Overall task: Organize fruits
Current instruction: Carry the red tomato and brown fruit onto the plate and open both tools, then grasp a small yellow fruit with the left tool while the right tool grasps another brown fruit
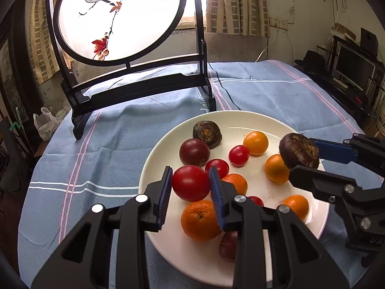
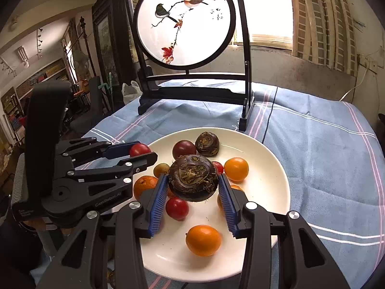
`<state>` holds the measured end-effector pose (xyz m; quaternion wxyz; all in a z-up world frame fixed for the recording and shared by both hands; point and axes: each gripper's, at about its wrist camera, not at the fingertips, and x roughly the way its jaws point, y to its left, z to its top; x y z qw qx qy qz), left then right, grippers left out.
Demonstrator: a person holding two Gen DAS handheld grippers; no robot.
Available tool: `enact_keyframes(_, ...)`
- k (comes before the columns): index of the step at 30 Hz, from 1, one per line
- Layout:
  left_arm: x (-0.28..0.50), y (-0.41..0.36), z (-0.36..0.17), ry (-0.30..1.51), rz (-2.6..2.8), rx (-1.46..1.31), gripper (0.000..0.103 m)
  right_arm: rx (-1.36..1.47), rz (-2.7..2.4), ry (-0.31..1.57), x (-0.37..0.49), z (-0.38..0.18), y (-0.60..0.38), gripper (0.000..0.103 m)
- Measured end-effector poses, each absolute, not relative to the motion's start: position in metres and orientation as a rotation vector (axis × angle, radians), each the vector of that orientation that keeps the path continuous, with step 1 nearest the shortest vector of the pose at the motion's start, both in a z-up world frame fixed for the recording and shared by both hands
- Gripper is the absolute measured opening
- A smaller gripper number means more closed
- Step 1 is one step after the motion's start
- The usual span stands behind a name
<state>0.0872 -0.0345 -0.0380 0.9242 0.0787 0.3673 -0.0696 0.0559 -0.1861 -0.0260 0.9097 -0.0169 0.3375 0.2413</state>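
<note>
1. Blue ribbed pads of the left gripper point(image 1: 191, 183) stand on either side of a red tomato point(image 1: 190, 182); both pads appear to touch its flanks, so I read this as a light hold on the tomato, low over the near-left part of the white plate point(image 1: 168, 149).
2. Across the plate, the right gripper point(image 2: 192, 185) carries a dark brown water chestnut point(image 2: 193, 178) between its pads, with the flat scarred face turned toward the camera and the fruit raised clear of the plate.
3. Seen from the left wrist, that water chestnut point(image 1: 299, 153) hangs over the plate's right side, just above an orange citrus point(image 1: 276, 168); the right hand is plainly the nearer one to that side.
4. Directly below and ahead of each gripper lies free plate surface only in patches: a mandarin point(image 1: 201, 220) sits just nearer than the tomato, and a second water chestnut point(image 2: 207, 144) rests at the far rim beside a purple plum point(image 2: 184, 149).
5. Since neither fruit has a marked long axis, my judgement is that placing depends on finding a gap rather than on turning the wrist.
6. Beyond the plate, a blue striped tablecloth point(image 2: 324, 156) covers the table, and a round bird-painted screen point(image 2: 184, 20) stands well behind.
</note>
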Motion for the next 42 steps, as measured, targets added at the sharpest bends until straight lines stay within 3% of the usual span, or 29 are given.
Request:
enact_keyframes(1,0.087,-0.035,-0.038,0.75,-0.14,0.162,0.058,-0.03,0.487,0.689,0.055,-0.026,-0.188,0.054)
enact_keyframes(2,0.085,-0.034,-0.036,0.737,-0.135,0.162,0.062,-0.023,0.478,0.685,0.056,-0.026,-0.19,0.055)
enact_keyframes(7,0.07,-0.024,-0.017,0.703,-0.162,0.14,0.062,0.027,0.544,0.647,0.035,-0.007,-0.2,0.055)
enact_keyframes(11,0.034,-0.008,-0.004,0.676,-0.201,0.162,0.064,-0.123,0.658,0.663,-0.014,-0.008,-0.188,0.06)
enact_keyframes(16,-0.026,0.007,-0.013,0.7,-0.269,0.242,0.066,-0.373,0.779,0.776,-0.071,-0.046,-0.16,0.059)
enact_keyframes(23,-0.086,0.024,-0.049,0.824,-0.323,0.243,0.066,-0.47,0.804,0.88,-0.064,-0.09,-0.129,0.058)
enact_keyframes(24,-0.091,0.023,-0.055,0.846,-0.337,0.239,0.066,-0.477,0.805,0.885,-0.06,-0.092,-0.126,0.058)
enact_keyframes(26,-0.1,0.016,-0.063,0.872,-0.373,0.257,0.066,-0.472,0.819,0.886,-0.056,-0.094,-0.123,0.042)
enact_keyframes(32,-0.111,-0.018,-0.083,0.903,-0.484,0.276,0.066,-0.428,0.778,0.843,-0.066,-0.072,-0.15,0.042)
enact_keyframes(37,-0.089,-0.037,-0.095,0.953,-0.404,0.205,0.043,-0.372,0.719,0.812,-0.074,-0.058,-0.181,0.042)
enact_keyframes(42,-0.068,-0.047,-0.095,0.972,-0.365,0.113,0.041,-0.355,0.722,0.809,-0.072,-0.062,-0.187,0.042)
